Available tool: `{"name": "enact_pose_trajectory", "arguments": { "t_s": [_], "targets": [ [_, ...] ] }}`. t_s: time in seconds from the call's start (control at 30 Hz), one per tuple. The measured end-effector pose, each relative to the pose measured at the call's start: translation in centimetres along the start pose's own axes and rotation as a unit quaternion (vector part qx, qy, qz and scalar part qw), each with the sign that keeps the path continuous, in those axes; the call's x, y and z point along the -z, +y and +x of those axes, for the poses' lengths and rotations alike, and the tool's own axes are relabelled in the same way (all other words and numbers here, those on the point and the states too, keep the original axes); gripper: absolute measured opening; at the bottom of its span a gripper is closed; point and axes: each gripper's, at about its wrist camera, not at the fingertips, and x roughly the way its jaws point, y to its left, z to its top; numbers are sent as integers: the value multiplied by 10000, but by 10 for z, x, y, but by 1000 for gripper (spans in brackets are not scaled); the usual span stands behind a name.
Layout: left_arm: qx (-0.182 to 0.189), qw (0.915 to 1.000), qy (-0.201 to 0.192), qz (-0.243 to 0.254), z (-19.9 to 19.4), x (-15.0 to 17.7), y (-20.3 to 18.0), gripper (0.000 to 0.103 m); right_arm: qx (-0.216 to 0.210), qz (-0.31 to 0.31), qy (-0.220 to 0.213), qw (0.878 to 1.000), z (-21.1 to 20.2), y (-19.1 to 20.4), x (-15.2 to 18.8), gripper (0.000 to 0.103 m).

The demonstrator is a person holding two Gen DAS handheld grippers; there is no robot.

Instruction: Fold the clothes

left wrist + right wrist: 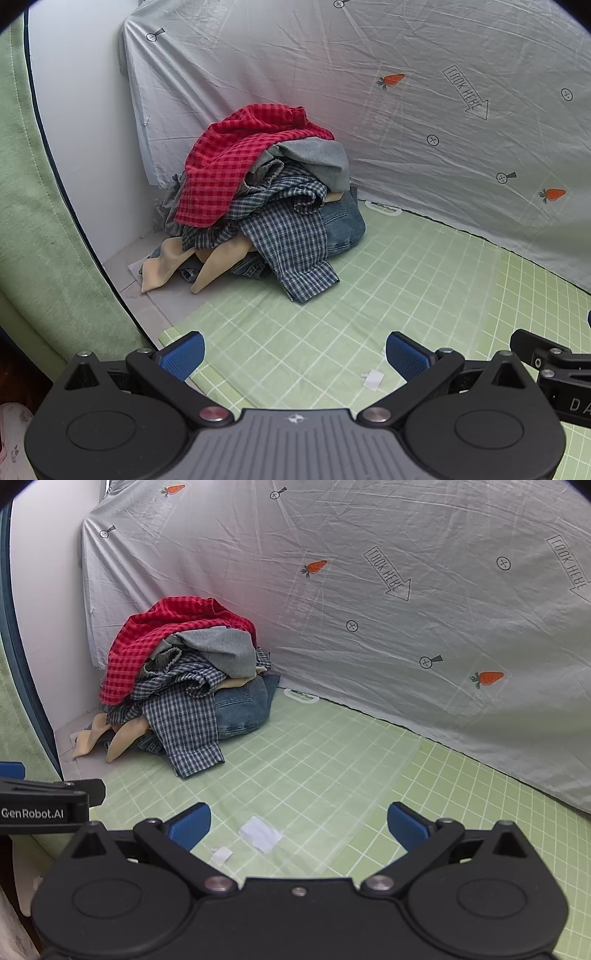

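The pile of clothes (pixel 266 206) sat in the far left corner of the green grid mat (pixel 369 295), against the grey carrot-print sheet (pixel 369 92), with a red checked garment (pixel 236 162) on top, a grey one (pixel 321 162) beneath it, and a blue plaid shirt (pixel 291 240) draped over folded jeans (pixel 343 221). The left gripper (pixel 294 356) and right gripper (pixel 299 827) both hung over the near mat, well apart from the pile, fingers spread wide and grasping nothing. Two white paper scraps (pixel 260 833) lay on the mat between the right gripper's blue pads (pixel 190 827).
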Motion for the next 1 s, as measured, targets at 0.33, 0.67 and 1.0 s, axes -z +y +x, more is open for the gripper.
{"name": "enact_pose_trajectory", "arguments": {
  "t_s": [0.33,0.67,1.0],
  "targets": [
    [0,10000,-18,-17,3,-2,1,103,-8,-6,-30,10000,1,-5,0,103],
    [-18,10000,15,0,6,-2,-2,103,16,-21,29,10000,3,-4,-1,103],
    [-37,10000,50,-9,8,-2,-2,103,12,-26,55,10000,5,-5,-1,103]
  ]
}}
